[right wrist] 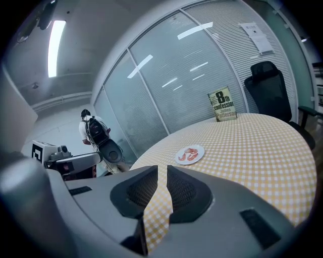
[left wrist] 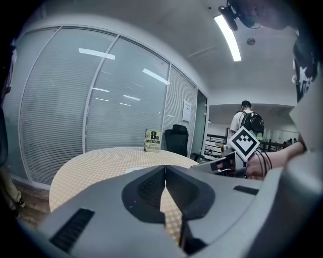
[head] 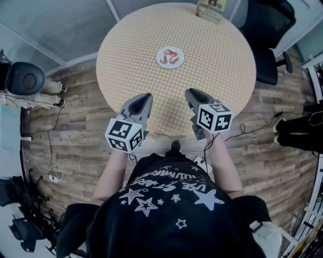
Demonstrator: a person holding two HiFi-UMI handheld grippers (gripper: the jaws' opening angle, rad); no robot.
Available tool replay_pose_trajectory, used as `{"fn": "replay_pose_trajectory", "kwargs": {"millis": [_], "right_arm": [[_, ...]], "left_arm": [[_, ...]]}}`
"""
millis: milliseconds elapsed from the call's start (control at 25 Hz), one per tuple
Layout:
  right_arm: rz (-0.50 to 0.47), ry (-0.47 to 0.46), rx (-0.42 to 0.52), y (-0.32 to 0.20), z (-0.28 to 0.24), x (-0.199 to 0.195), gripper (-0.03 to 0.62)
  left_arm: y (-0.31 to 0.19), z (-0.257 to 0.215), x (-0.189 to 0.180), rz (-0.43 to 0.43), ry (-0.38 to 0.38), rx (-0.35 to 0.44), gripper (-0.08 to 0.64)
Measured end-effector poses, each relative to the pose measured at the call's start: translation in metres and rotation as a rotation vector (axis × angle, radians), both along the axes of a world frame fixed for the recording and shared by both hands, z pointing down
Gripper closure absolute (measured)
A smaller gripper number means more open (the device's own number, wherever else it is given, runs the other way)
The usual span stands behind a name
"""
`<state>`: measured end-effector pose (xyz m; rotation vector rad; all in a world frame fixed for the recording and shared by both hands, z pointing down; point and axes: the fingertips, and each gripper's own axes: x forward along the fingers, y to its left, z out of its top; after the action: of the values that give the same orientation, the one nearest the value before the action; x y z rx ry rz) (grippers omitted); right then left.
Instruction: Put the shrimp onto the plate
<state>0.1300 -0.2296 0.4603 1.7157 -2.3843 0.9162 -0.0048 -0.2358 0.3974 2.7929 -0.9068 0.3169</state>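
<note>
Several orange shrimp (head: 170, 56) lie on a small white plate (head: 170, 67) in the far half of the round table (head: 217, 65), which has a yellow checked cloth. The right gripper view shows the same shrimp (right wrist: 190, 153) on the plate (right wrist: 177, 159), ahead of the jaws. My left gripper (head: 147, 95) (left wrist: 165, 167) hovers over the table's near edge, shut and empty, its tips touching. My right gripper (head: 189, 92) (right wrist: 162, 167) hangs beside it at the same edge. Only a thin slit parts its jaws, with nothing between them.
A book (head: 210, 10) (right wrist: 222, 105) stands upright at the table's far edge. A black office chair (head: 267, 35) (right wrist: 267, 85) is at the back right. A person with a backpack (left wrist: 246, 122) stands off in the room. Cables lie on the wooden floor (head: 60, 131).
</note>
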Motion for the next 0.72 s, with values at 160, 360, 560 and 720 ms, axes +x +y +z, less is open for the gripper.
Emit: {"fn": "replay_pose_trajectory", "kwargs": {"millis": [160, 360, 560, 720], "right_arm": [[0.003, 0.006, 0.007, 0.018, -0.006, -0.020, 0.529], [0.015, 0.014, 0.004, 0.043, -0.009, -0.039, 0.530], [0.017, 0.029, 0.024, 0.067, -0.018, -0.061, 0.531], [0.011, 0.047, 0.045, 0.091, -0.027, -0.084, 0.531]], "left_arm": [[0.017, 0.004, -0.026, 0.000, 0.000, -0.015, 0.551], [0.040, 0.001, -0.050, -0.003, 0.020, -0.008, 0.551], [0.068, -0.009, -0.070, 0.002, 0.047, 0.018, 0.551], [0.093, -0.014, -0.088, 0.011, 0.065, 0.026, 0.551]]}}
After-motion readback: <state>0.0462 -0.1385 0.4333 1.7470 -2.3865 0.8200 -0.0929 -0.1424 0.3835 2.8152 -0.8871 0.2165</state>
